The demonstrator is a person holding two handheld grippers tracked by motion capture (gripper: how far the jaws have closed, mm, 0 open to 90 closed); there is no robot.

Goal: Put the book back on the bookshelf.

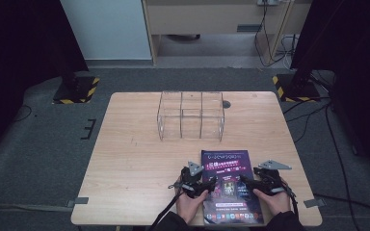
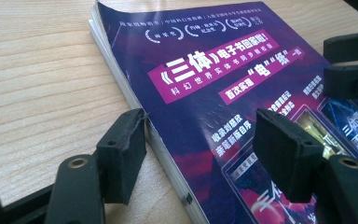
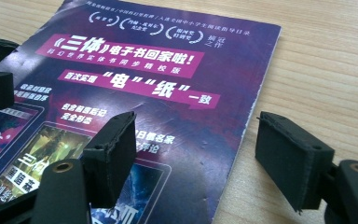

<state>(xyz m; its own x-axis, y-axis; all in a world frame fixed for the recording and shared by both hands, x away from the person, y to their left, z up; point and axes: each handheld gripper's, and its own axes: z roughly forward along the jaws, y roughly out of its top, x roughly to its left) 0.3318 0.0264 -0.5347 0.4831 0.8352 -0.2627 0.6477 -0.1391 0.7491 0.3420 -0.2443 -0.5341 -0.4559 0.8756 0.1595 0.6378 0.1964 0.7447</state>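
A purple magazine (image 1: 226, 185) with white print lies flat at the near edge of the wooden table (image 1: 135, 159). My left gripper (image 1: 206, 186) straddles its left edge. In the left gripper view its left pad (image 2: 123, 154) sits against the page edges and the other hovers over the cover (image 2: 214, 70), so the left gripper (image 2: 200, 130) stands open. My right gripper (image 1: 248, 183) straddles the right edge. In the right gripper view one pad (image 3: 114, 149) is over the cover (image 3: 158, 84) and the other is over bare wood, so the right gripper (image 3: 196, 135) is open.
A clear acrylic organiser (image 1: 191, 115) with several compartments stands at the table's far middle. Stand bases with yellow-black stripes (image 1: 77, 89) (image 1: 294, 86) sit on the floor beyond both far corners. Cables trail on the floor at the right.
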